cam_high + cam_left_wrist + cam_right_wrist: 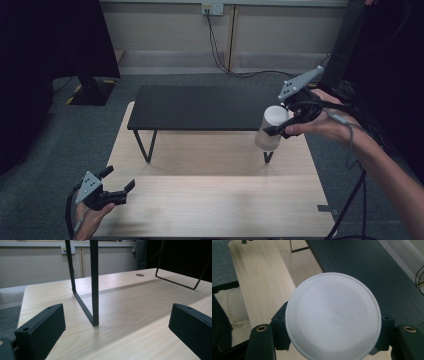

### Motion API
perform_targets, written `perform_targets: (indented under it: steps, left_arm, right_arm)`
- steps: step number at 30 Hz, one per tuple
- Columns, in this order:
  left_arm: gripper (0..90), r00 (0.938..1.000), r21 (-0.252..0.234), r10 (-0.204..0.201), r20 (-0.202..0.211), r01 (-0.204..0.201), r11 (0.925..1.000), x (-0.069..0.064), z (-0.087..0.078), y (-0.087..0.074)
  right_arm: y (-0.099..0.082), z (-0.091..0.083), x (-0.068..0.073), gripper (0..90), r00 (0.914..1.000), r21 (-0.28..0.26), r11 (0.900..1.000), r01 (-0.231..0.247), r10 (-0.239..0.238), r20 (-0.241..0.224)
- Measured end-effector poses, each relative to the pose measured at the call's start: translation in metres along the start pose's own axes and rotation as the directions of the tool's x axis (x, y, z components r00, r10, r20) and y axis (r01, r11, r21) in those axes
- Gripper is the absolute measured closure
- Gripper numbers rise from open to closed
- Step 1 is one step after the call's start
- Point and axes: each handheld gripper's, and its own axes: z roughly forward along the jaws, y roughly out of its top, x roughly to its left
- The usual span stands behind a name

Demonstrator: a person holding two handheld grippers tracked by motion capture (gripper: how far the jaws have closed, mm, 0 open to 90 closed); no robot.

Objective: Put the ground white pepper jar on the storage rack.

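1. Already the lifting is done: the right gripper [284, 127] has its jaws pinched on the seasoning bottle [270, 131] and carries it in the air, off every surface, near the right end of the black shelf [200, 107].
2. What is left, as I judge it, is the placing — the bottle has yet to be set down. The shelf top lies just beyond and below the jaws, and it looks the likelier landing place, though the pictures do not settle that.
3. The left gripper [114, 186] takes no part for now. Its jaws stand spread wide with nothing between them, low over the wooden table [210, 205]; ahead of them stands one thin black shelf leg [94, 285].
4. The bottle is a clear, slightly tapering cylinder under a round white lid [333, 316]. In the right gripper view the lid looks matte and smooth, a shallow dish with a raised rim, and bears the embossed words "Seasoning Bottle".
5. The jaws press on the bottle from both sides just under the lid — blocky black pads [280, 327] against a curved wall, so I judge that the grip could slip if tilted.
6. The table is pale wood grain, flat and satin; the shelf is a dark matte slab on bent wire legs.
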Motion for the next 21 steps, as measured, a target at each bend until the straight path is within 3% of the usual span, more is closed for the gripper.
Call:
perform_targets:
  steps: [9,14,21]
  left_arm:
    - [0.0,0.9985,-0.001,-0.021,-0.051,0.021,0.9998,-0.004,-0.020,-0.006]
    - [0.0,0.9971,0.000,-0.028,-0.070,0.029,0.9996,-0.005,-0.027,-0.007]
    - [0.0,0.9973,0.008,-0.027,-0.068,0.027,0.9996,-0.005,-0.024,-0.007]
  right_arm:
    - [0.020,0.020,-0.036,34.3,0.9989,-0.019,0.9991,-0.037,0.038,0.027]
    - [0.037,0.034,-0.055,34.3,0.9957,0.001,0.9983,-0.058,0.058,0.073]
    - [0.053,0.063,-0.091,34.2,0.9790,-0.003,0.9913,-0.131,0.130,0.157]
